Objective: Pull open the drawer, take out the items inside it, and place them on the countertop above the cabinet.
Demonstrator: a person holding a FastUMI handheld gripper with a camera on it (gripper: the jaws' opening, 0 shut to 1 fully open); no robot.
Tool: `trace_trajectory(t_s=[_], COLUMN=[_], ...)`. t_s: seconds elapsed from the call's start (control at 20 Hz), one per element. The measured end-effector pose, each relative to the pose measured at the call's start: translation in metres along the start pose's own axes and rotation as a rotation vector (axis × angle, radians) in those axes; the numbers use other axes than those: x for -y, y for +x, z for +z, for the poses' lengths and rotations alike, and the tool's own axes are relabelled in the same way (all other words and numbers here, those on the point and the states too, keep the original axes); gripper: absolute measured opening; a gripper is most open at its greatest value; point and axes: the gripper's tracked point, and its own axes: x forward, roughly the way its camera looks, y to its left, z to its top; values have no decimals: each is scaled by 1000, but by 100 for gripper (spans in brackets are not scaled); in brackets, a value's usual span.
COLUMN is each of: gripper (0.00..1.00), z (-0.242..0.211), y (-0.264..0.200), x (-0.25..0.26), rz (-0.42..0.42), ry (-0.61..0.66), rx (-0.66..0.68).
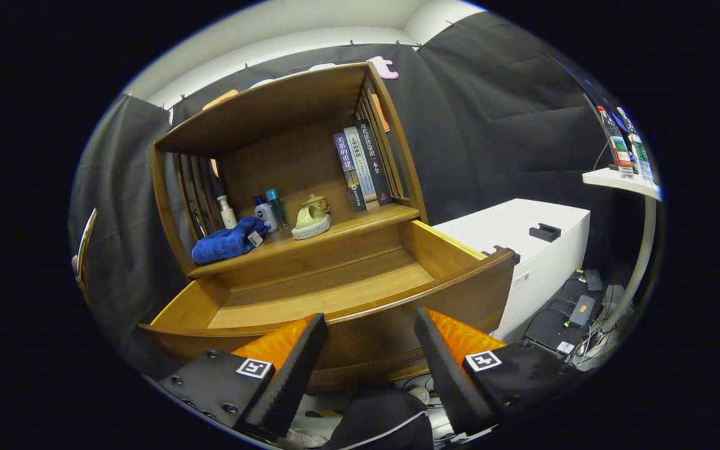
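The drawer [329, 294] stands pulled fully out and looks bare inside. The blue cloth [227, 242], bottles and teapot [311, 217] sit along the countertop's [360, 225] front edge, likely already unloaded. The gripper [369, 328] hangs before the drawer front, fingers apart, holding nothing.

Claw-mounted fisheye, tilted, looking down into open drawer [335, 294], close

A recording booth staged as a home corner: black cloth walls [497, 125] surround a wooden cabinet [297, 187] bearing books [362, 165], toiletry bottles [270, 209] and a blue towel [225, 242], while cables and electronic boxes [575, 315] lie on the floor beside a white unit [522, 240].
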Motion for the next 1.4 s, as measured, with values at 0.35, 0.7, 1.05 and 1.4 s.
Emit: trace_trajectory(t_s=[0.35, 0.7, 1.05, 1.4], gripper=[97, 97, 97, 97], z=[5, 11, 15, 22], y=[12, 26, 42, 66], x=[0, -4, -7, -12], rz=[-17, -10, -13, -23], ry=[-8, -17, -12, -3], rx=[-1, -15, -16, -16])
